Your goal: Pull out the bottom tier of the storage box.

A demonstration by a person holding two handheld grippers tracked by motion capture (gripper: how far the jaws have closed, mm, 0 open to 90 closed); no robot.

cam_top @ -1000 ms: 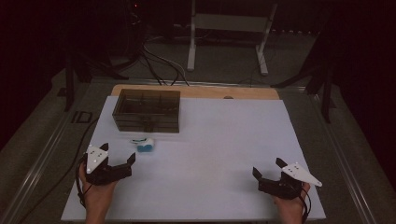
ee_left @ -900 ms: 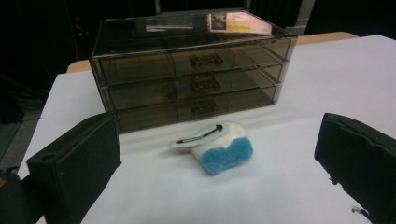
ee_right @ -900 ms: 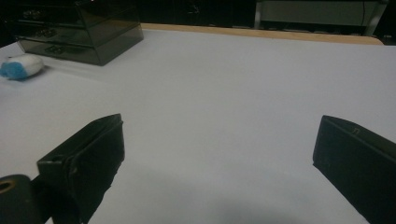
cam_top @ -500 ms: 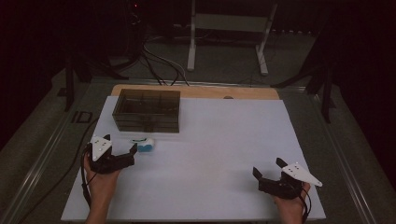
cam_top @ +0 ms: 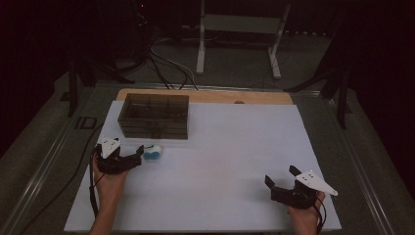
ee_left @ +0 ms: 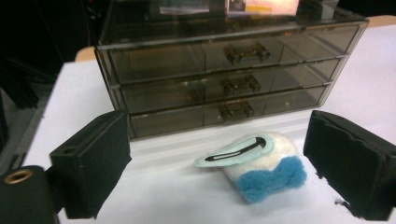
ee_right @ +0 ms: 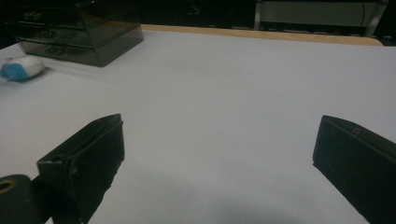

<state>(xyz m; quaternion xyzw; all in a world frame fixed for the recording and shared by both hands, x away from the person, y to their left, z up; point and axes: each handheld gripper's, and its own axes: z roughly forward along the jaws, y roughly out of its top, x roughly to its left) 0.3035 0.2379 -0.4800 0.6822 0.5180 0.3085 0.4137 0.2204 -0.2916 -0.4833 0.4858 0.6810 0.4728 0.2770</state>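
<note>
Both tongs stand with jaws apart and nothing between them. Against the picture one second back, I see my left gripper has travelled forward and to the right across the white table sheet; its jaw tips now sit just beside the small white-and-blue fuzzy hair clip, not yet around it. My right gripper has stayed where it was at the near right of the sheet, well apart from everything else.

From the left gripper view, the clip lies flat on the sheet between the lines of the two jaws but ahead of them. Its long axis runs roughly from one jaw toward the other. A pale mint tab bearing a black metal clip points toward the left jaw side; the blue bow-shaped patch faces the camera. In the right gripper view the clip sits far to the left.

Just beyond the clip stands the smoked transparent plastic drawer chest, with three drawers, all pushed in, each with a small handle at centre. I cannot tell from the tinted fronts whether the drawers hold anything. In the high view the chest sits at the far left of the sheet.
</note>
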